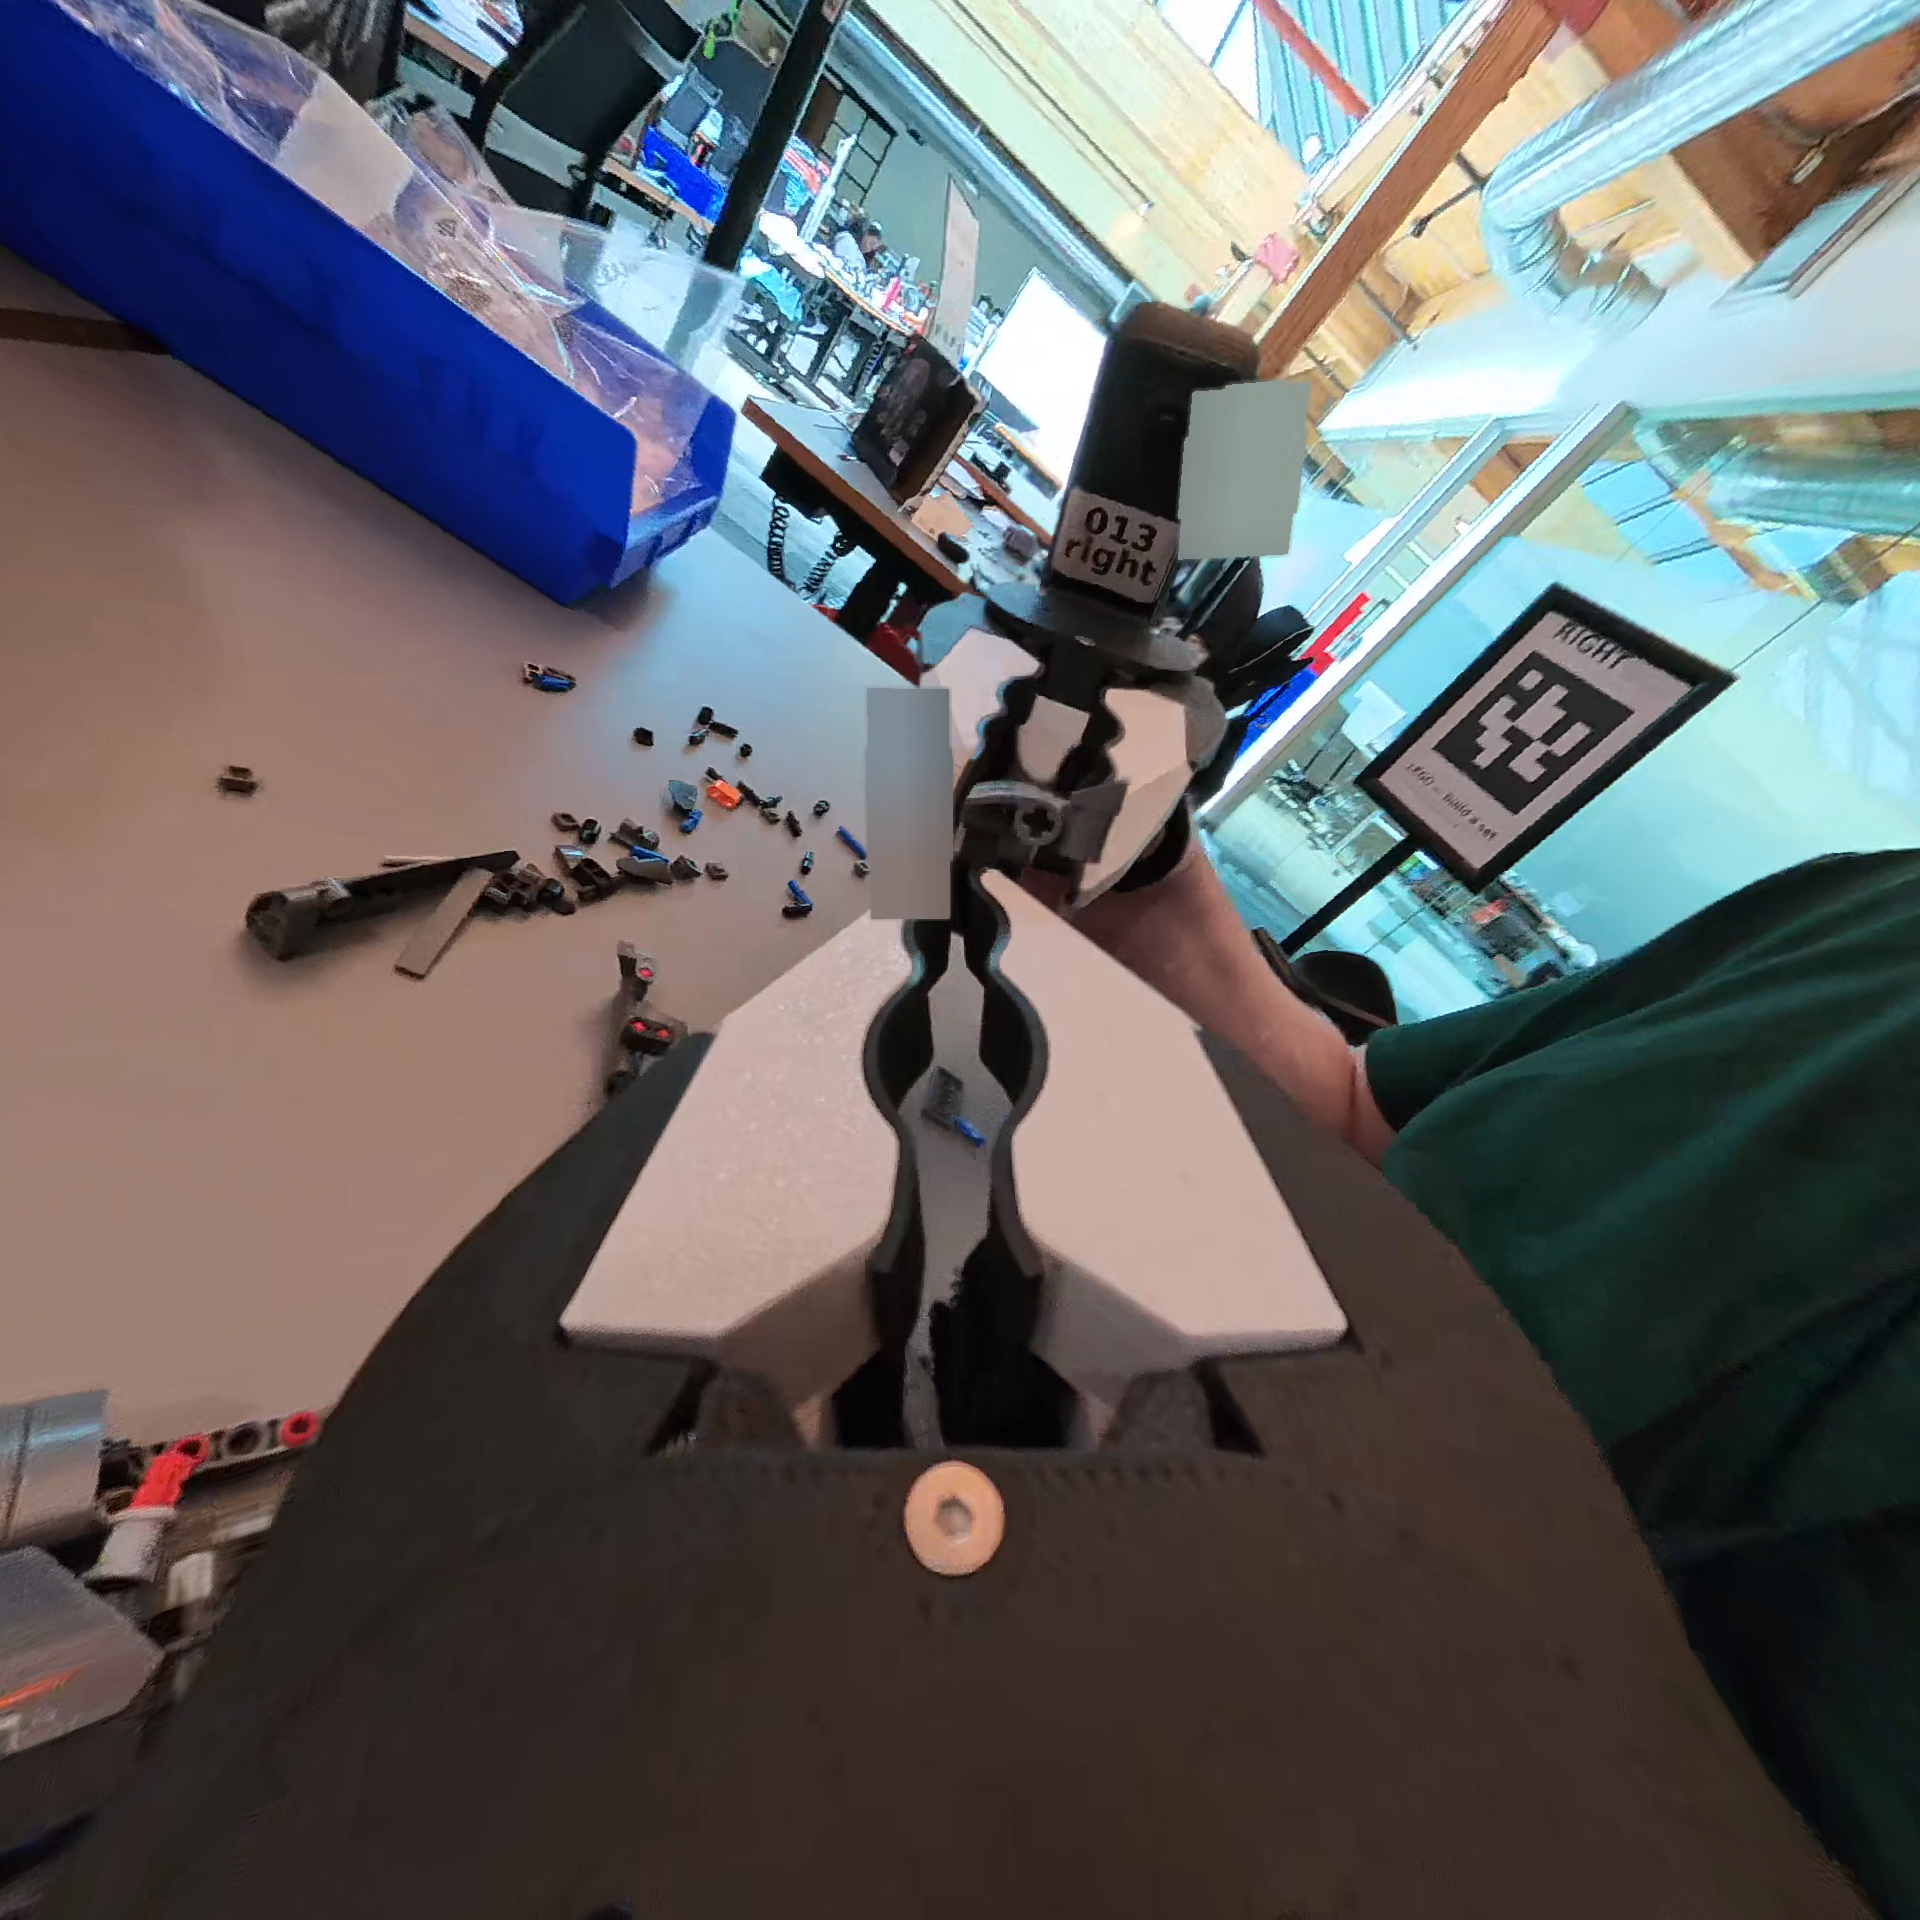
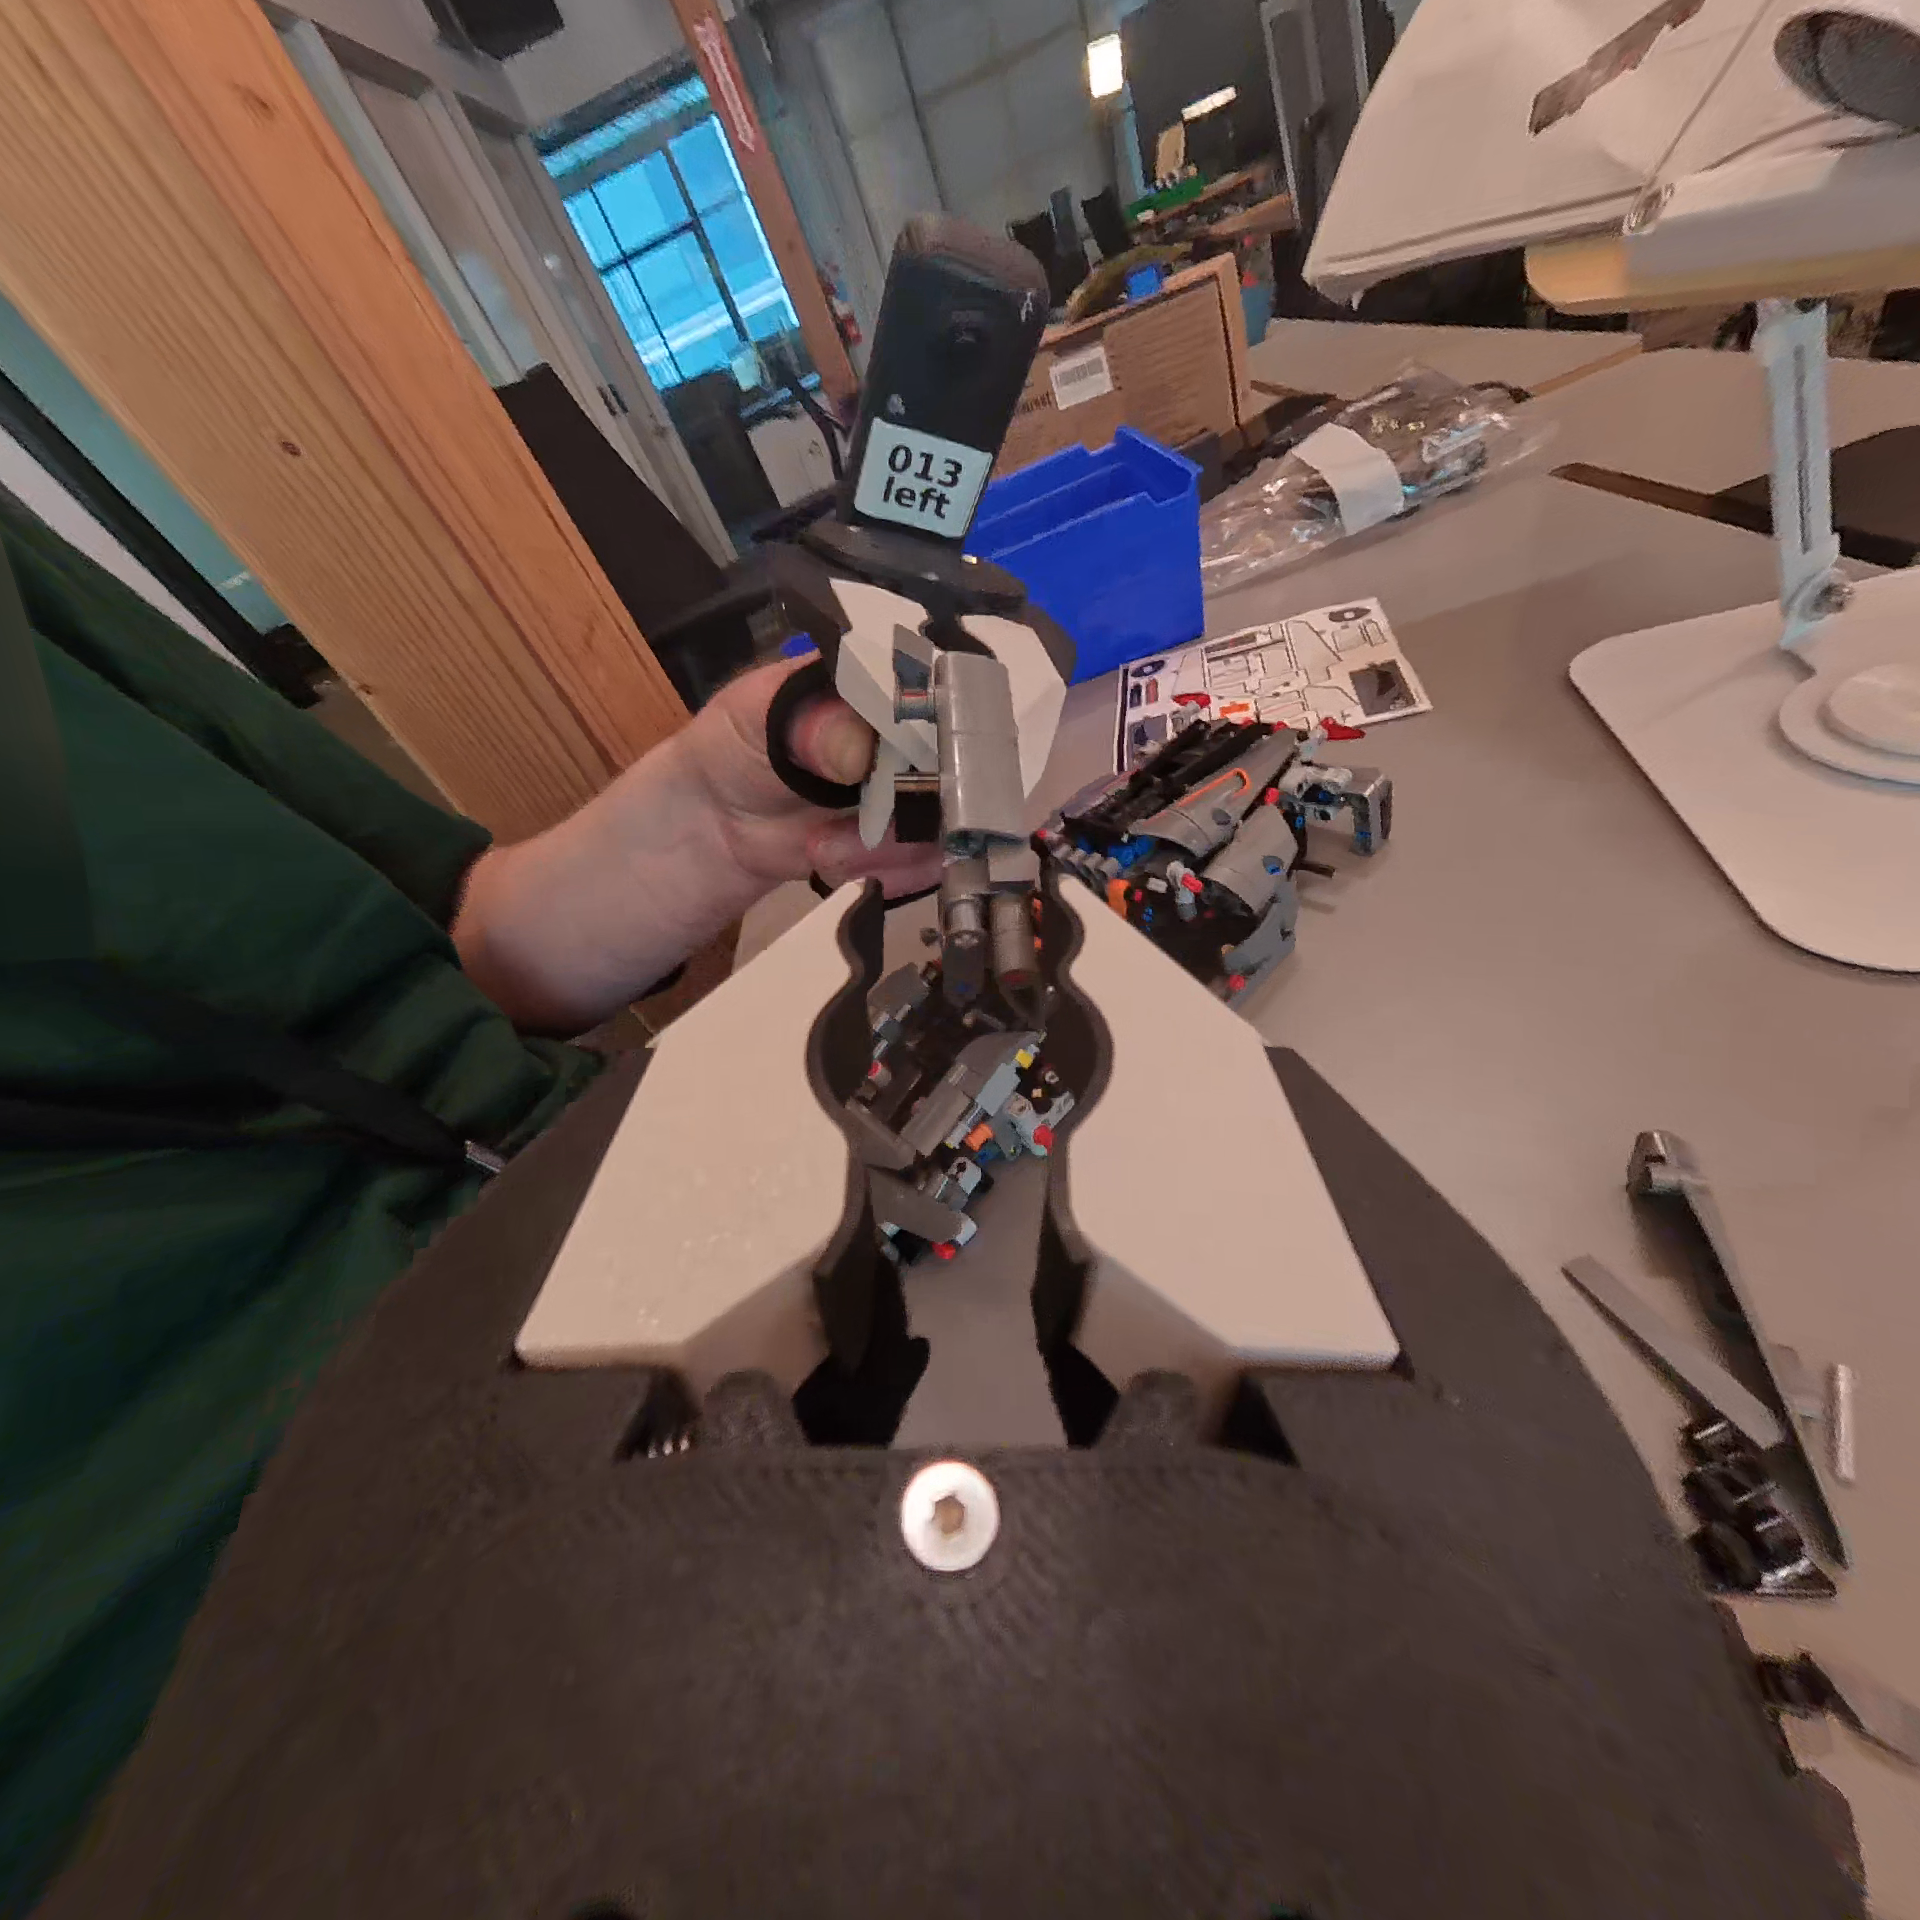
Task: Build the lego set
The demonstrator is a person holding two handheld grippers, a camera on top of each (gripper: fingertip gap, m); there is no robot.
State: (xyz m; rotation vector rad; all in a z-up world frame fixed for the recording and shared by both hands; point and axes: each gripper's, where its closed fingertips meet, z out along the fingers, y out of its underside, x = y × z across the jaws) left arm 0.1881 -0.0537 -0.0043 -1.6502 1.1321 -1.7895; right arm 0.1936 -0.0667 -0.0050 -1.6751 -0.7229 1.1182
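Note:
A small grey lego assembly (image 2: 977,769) is held in the air between both grippers. My left gripper (image 1: 961,894) is shut on one end of it (image 1: 1023,826). My right gripper (image 2: 956,894) faces it and closes around the lower end, where two grey cylinders (image 2: 982,930) hang. In the left wrist view the right gripper (image 1: 1039,769) sits just beyond my fingertips. A larger, partly built grey, black and orange model (image 2: 1195,831) lies on the grey table (image 2: 1455,1039) behind. Another built section (image 2: 956,1112) shows below, between the right jaws.
Loose small pieces (image 1: 707,810) and a long dark grey assembly (image 1: 364,894) lie on the table. Also there: a blue bin (image 2: 1091,551), plastic bags (image 2: 1351,468), an instruction sheet (image 2: 1278,665), and a white stand base (image 2: 1766,779) at right. A person's green sleeve (image 1: 1662,1143) fills the near side. Only a small space, under 4 cm, lies between the two pairs of fingers. The built section (image 2: 956,1112) is about 12 cm from both grippers' fingertips.

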